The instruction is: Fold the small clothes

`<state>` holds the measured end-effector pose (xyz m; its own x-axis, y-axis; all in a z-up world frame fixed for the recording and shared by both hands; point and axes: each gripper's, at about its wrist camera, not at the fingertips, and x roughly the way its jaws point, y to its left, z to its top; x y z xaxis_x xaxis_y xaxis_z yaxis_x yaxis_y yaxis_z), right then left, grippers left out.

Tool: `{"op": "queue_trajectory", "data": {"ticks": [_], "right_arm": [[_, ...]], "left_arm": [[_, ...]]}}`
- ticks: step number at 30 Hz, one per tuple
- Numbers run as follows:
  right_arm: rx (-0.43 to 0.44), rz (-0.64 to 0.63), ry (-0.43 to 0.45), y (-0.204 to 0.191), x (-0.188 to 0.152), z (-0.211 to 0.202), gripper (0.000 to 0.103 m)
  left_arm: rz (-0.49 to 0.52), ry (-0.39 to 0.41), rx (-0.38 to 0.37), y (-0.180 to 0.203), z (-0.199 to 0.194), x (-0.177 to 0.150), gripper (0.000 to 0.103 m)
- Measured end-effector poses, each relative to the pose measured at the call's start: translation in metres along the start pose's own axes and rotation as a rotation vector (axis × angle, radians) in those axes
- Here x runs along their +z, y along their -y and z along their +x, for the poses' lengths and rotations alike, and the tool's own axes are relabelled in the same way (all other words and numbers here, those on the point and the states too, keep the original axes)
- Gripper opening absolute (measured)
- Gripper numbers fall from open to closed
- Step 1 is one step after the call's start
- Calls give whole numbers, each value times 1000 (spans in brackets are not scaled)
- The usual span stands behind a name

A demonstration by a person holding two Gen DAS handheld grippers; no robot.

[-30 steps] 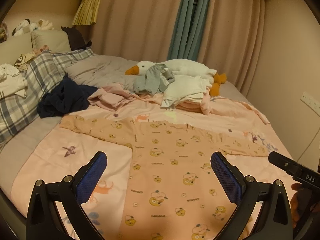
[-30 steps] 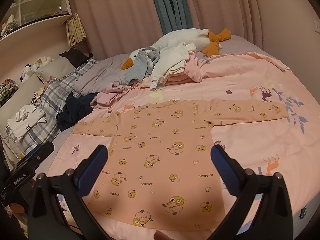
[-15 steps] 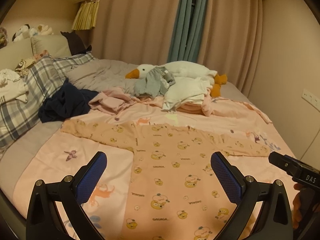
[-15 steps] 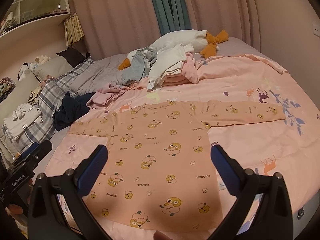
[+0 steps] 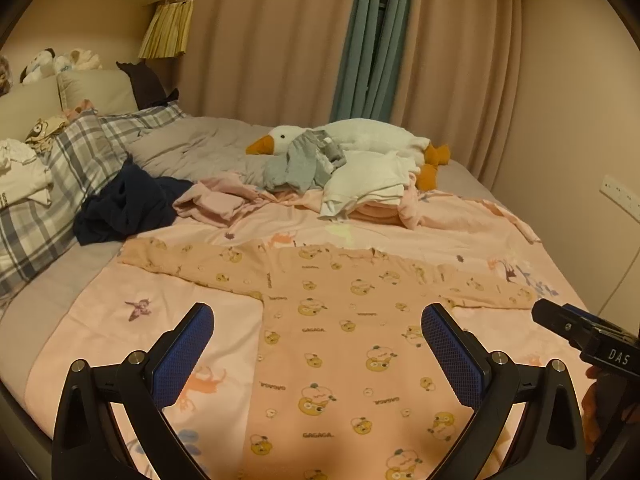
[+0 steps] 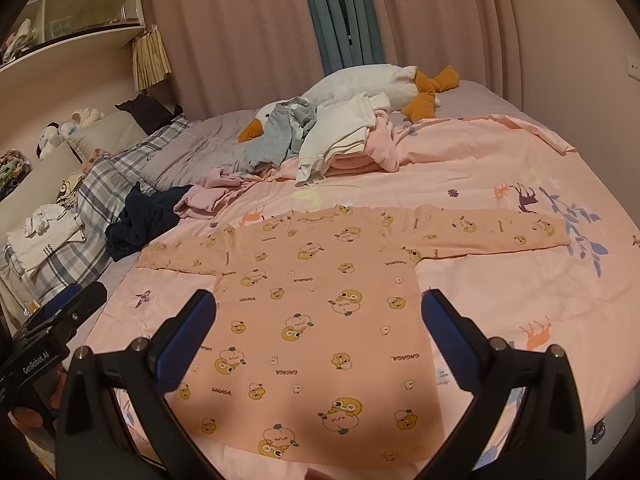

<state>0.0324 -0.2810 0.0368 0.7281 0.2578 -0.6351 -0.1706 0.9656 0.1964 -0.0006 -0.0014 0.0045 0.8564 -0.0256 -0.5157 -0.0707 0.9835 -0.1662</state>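
One peach shirt (image 6: 320, 312) lies flat on the bed (image 6: 500, 292); my two tongs, left (image 5: 318, 354) and right (image 6: 318, 340), hover spread wide, grasping nothing.

Open bedsheet (image 6: 500, 292) flanks the shirt (image 6: 320, 304); clothes pile (image 6: 340, 140) (far side) blocks beyond

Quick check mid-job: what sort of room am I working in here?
Most likely a home bedroom. The peach printed top lies flat on a bed with a pink cartoon sheet, a plaid pillow sits at its head, and a goose plush lies before floor-length curtains.
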Motion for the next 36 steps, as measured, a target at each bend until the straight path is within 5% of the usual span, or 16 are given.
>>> {"op": "queue_trajectory", "data": {"ticks": [36], "right_arm": [[-29, -44, -19, -11, -3, 9, 102]], "left_arm": [[1, -12, 2, -4, 0, -2, 103]]}}
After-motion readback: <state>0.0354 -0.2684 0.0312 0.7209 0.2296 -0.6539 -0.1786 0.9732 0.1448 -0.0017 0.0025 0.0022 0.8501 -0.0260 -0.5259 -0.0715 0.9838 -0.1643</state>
